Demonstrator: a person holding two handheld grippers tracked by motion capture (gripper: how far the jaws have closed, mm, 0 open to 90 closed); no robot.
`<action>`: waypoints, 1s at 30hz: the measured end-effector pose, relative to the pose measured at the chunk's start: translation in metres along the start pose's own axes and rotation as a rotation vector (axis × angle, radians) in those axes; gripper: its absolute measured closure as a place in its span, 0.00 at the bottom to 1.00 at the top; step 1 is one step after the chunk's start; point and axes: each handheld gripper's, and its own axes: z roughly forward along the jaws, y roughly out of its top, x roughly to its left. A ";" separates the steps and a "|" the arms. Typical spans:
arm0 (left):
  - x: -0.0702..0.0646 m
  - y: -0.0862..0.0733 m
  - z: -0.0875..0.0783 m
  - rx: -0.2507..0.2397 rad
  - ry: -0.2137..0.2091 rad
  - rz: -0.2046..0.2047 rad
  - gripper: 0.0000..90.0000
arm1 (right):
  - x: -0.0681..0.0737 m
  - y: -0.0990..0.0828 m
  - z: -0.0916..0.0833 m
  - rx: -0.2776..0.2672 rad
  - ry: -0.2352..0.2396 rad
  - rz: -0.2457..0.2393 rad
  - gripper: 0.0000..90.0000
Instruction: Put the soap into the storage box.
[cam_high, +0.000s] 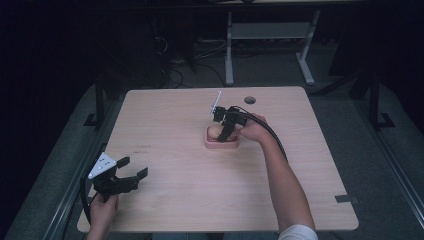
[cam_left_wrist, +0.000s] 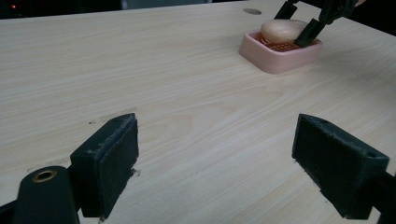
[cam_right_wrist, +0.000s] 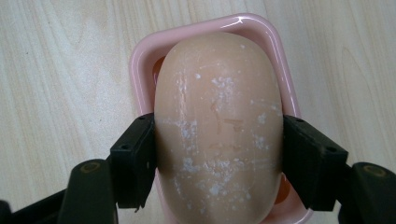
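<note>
A tan oval bar of soap lies in a pink soap dish near the middle of the wooden table. My right gripper is shut on the soap, with one pad pressed to each long side and the bar sitting over the dish. In the high view the soap and the dish sit under that right gripper, which points down. My left gripper rests open by the front left corner, far from the dish. Its jaws stand wide over bare wood.
A round cable hole sits near the table's far edge. A dark tape patch marks the right front corner. White desk legs and cables stand on the floor beyond the table.
</note>
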 end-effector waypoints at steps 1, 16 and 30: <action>0.000 0.000 0.000 0.002 0.000 0.000 0.16 | 0.000 0.000 0.000 0.000 0.000 0.000 0.35; 0.000 0.000 0.000 0.001 0.000 0.001 0.16 | 0.001 0.001 0.001 0.001 -0.006 -0.001 0.35; 0.000 0.000 0.000 0.000 0.001 0.002 0.16 | 0.001 -0.001 0.002 0.005 -0.012 0.007 0.35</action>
